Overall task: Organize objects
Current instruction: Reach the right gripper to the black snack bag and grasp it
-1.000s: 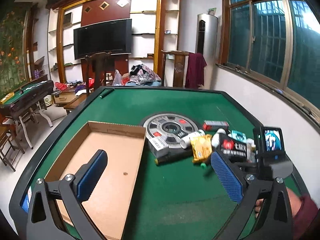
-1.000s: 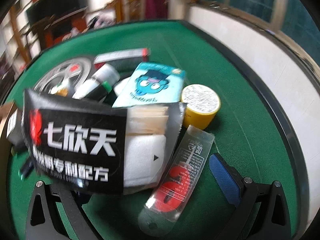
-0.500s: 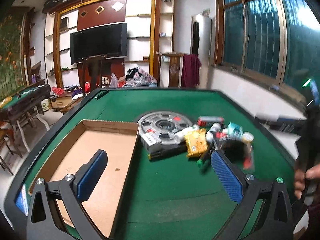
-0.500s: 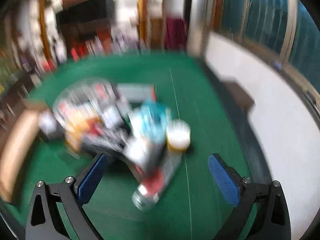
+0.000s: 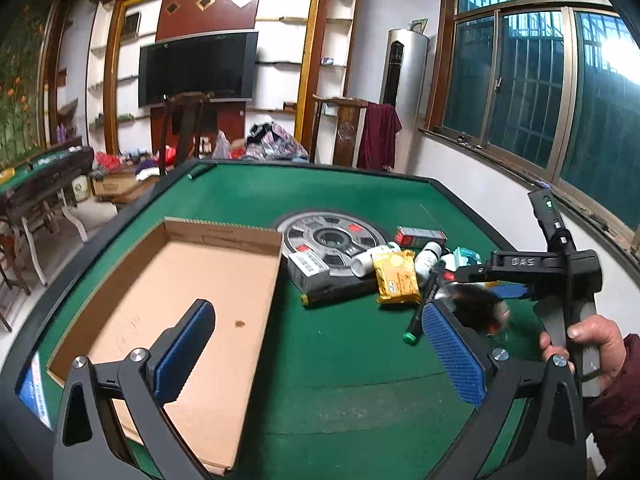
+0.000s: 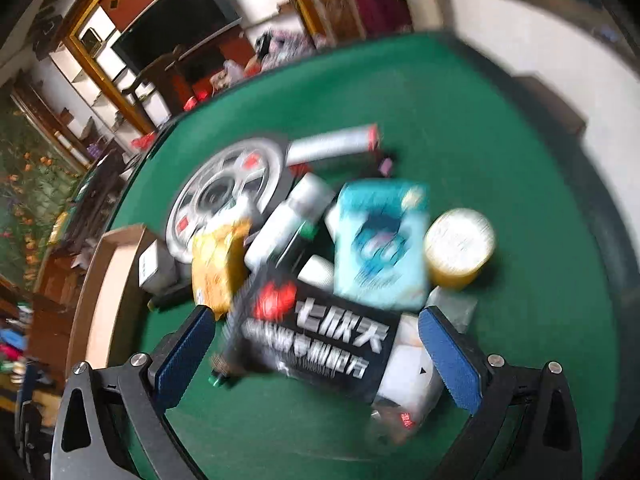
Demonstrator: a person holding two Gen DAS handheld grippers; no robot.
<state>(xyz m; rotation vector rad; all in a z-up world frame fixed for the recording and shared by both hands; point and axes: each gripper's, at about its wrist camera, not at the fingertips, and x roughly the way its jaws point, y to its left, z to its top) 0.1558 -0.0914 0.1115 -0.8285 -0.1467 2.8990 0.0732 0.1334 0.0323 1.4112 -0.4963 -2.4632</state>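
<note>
On the green felt bench [image 5: 340, 200], a shallow cardboard tray [image 5: 224, 236] lies left of a heap of packets around a round metal disc [image 5: 328, 238]. Left gripper [image 5: 316, 352] spread, holding nothing; right gripper [image 6: 316, 354] spread around the black sachet [image 6: 320, 336]. Behind: television [image 5: 196, 66], barred windows [image 5: 532, 80].

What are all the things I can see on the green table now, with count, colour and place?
cardboard tray: 1, brown, left side of table
round grey disc: 1, grey with red marks, table centre
black packet: 1, black with white characters, between the right tool's fingers
teal box: 1, teal, behind black packet
yellow can: 1, yellow, right of teal box
yellow pouch: 1, yellow, in the pile
white bottles: at least 2, white, in the pile
left tool: 1, open, over the table
right tool: 1, open, around black packet
</note>
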